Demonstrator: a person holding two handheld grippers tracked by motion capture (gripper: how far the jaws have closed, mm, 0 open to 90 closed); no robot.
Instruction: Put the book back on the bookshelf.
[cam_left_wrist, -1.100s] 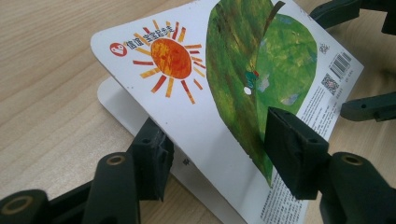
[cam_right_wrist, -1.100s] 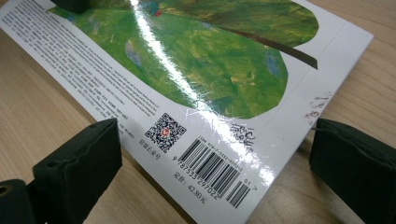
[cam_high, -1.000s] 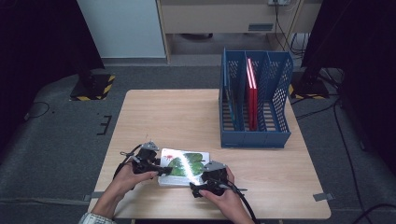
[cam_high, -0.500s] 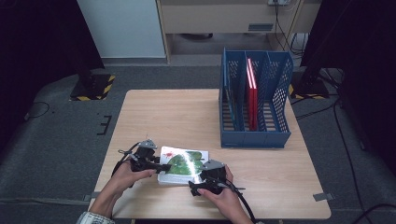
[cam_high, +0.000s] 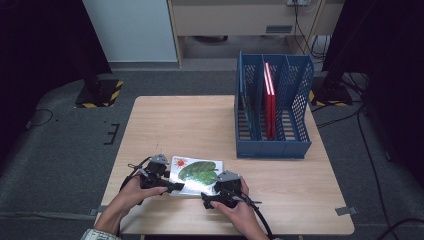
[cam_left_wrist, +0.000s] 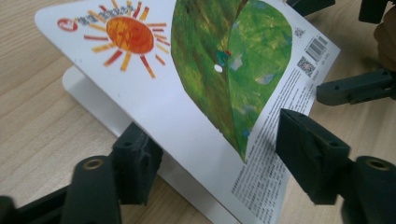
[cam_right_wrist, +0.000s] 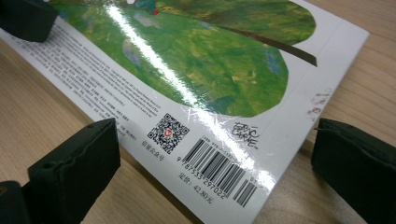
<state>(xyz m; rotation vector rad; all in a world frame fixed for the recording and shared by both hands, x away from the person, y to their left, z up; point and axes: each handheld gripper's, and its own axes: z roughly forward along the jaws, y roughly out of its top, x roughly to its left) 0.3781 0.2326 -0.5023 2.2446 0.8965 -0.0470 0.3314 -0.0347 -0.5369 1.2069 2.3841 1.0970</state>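
A book (cam_high: 195, 176) is being shown lying back cover up near the front edge of the surface (cam_high: 200, 120), between the two grippers. Its glossy white cover is printed with a large green leaf and an orange sun, with small text, a QR code and a barcode along one edge. In the left gripper view the top cover is being lifted off the pages beneath, one jaw being placed under the raised edge and the other above the printed face, with a gap left between them. The left gripper (cam_high: 162, 181) is being held released around that edge by the person's left hand (cam_high: 131, 192). The right gripper (cam_high: 217, 196) is being held by the right hand (cam_high: 240, 207) at the book's near right corner; its jaws are being kept apart, one on each side of the corner, gripping nothing.

One book is being counted on the surface, along with one blue file rack (cam_high: 272, 112) with three compartments. Two red books (cam_high: 270, 100) are being kept upright in the middle compartment; something dark and thin is being held in the left one, too unclear to name.

Wide bare wood is being left open behind the book and to the rack's left. The rack is standing near the right rear edge, well apart from the book.
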